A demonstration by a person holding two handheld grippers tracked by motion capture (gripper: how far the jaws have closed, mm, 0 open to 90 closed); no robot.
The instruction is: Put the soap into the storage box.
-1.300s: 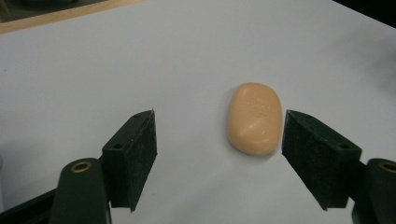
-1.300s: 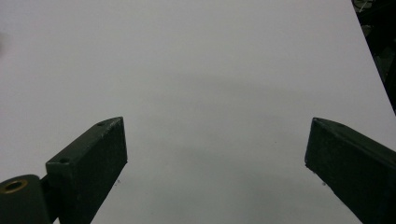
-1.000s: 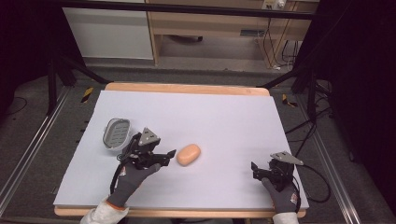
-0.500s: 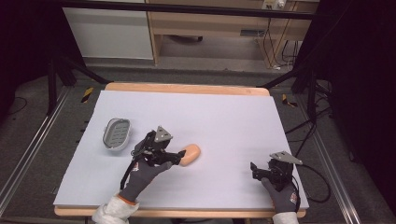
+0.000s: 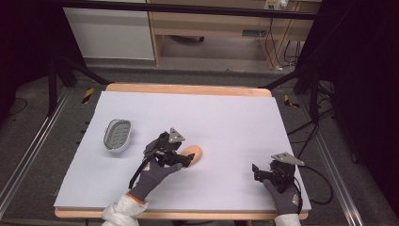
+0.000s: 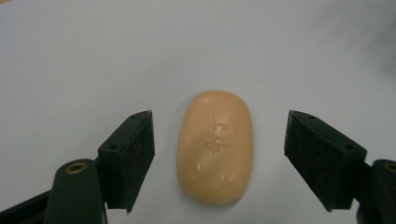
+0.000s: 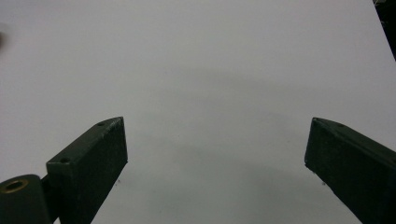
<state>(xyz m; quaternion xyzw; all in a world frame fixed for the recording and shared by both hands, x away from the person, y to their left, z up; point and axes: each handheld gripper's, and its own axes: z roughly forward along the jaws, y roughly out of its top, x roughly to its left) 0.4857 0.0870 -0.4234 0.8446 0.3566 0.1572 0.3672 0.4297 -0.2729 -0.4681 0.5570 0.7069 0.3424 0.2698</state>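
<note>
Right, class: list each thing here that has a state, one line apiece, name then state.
left gripper: open, jaws either side of the soap, not touching it
right gripper: open, nothing between its jaws
soap bar: lying flat on the table, ungripped
soap dish: empty, left of the soap

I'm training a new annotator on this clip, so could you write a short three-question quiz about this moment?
1. True or false: the left gripper is shut on the soap.
2. Which lies nearer the table's left edge: A) the soap dish, B) the soap?
3. Fill in: between the open jaws of the right gripper there is only bare ____.

Key: 1 false, the jaws stand apart on either side of the soap without touching it. 2 A. 3 table.
</note>
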